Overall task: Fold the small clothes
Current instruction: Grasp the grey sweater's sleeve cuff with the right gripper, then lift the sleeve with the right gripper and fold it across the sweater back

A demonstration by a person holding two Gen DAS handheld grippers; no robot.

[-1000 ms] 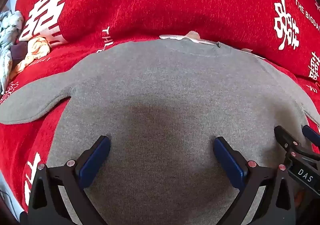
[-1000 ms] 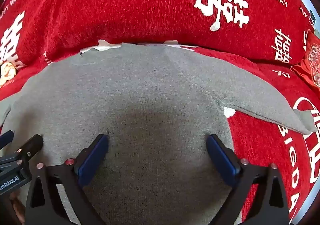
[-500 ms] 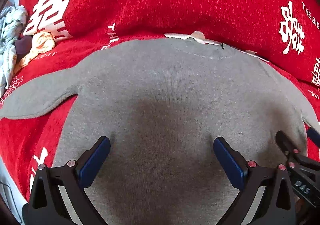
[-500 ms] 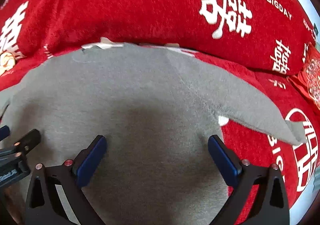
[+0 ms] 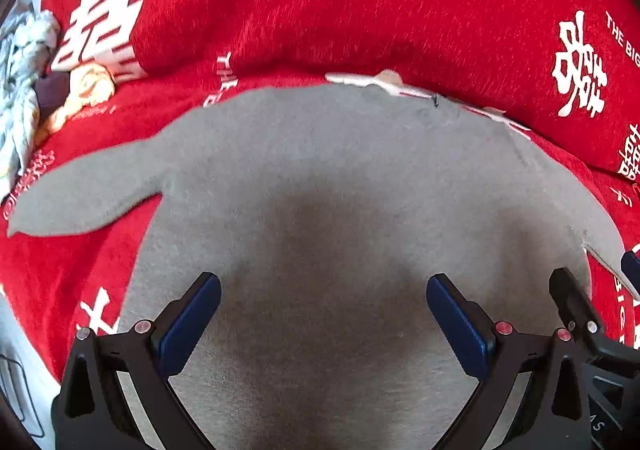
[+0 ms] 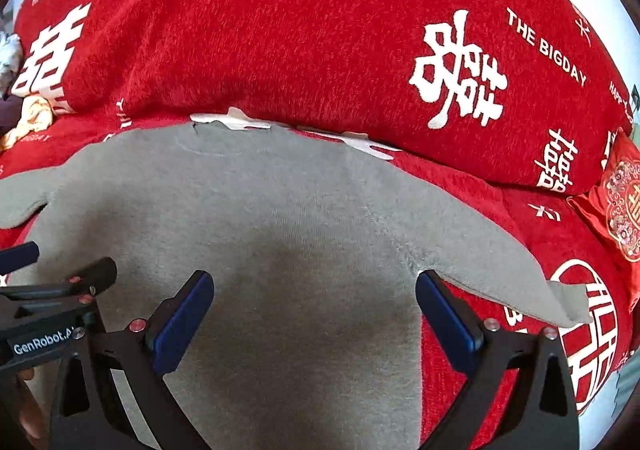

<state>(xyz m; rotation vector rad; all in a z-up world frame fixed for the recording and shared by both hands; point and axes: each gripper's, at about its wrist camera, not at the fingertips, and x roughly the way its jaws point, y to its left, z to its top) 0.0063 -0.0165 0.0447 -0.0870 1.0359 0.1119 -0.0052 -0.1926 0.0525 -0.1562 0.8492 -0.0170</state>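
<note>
A small grey knit sweater (image 5: 320,178) lies flat on a red blanket, collar at the far side, both sleeves spread out. It also shows in the right wrist view (image 6: 280,218). My left gripper (image 5: 322,314) is open and empty above the sweater's lower body. My right gripper (image 6: 314,310) is open and empty above the sweater's right side, its right finger (image 6: 444,314) near the armpit of the right sleeve (image 6: 492,270). The left sleeve (image 5: 88,190) points to the left. Each gripper shows at the edge of the other's view.
A red blanket (image 5: 360,2) with white characters covers the surface and rises in a bulge behind the collar. A pile of loose clothes (image 5: 28,82) lies at the far left. A red embroidered cushion (image 6: 620,210) sits at the far right.
Both grippers have pulled back and risen a little, so more of the sweater and sleeves shows. The sweater has not moved. Both stay open.
</note>
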